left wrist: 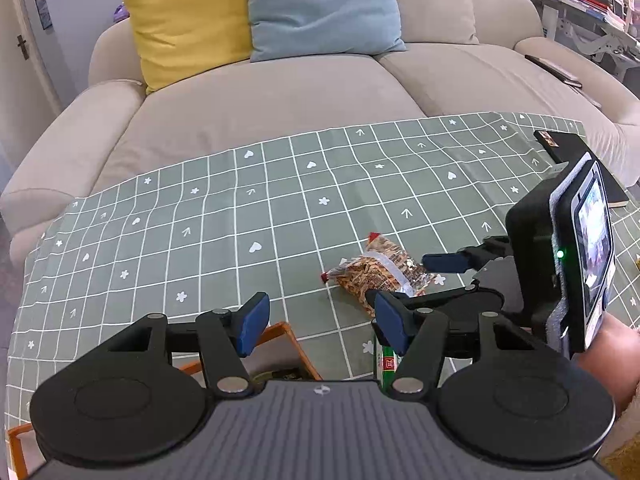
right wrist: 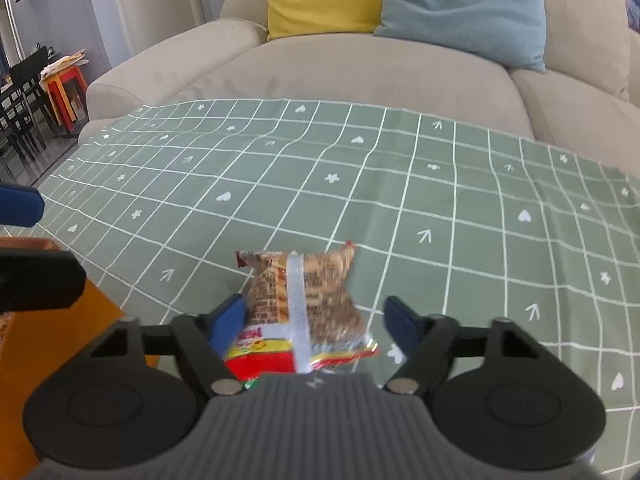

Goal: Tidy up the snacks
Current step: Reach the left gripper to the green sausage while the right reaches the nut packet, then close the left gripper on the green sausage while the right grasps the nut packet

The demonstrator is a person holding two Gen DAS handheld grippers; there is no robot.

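My right hand-held gripper (right wrist: 316, 320) straddles the snack packet (right wrist: 304, 300), which lies on the green checked cloth over the surface (right wrist: 440, 200); the blue pads (right wrist: 230, 322) stand apart, the left one just beside or perhaps brushing the wrapper, the right one clear of it, so nothing is gripped. My left hand-held gripper (left wrist: 320, 328) hangs wide open and empty above the orange tray (left wrist: 292, 340), with a green packet (left wrist: 387, 364) lying beneath its right finger.
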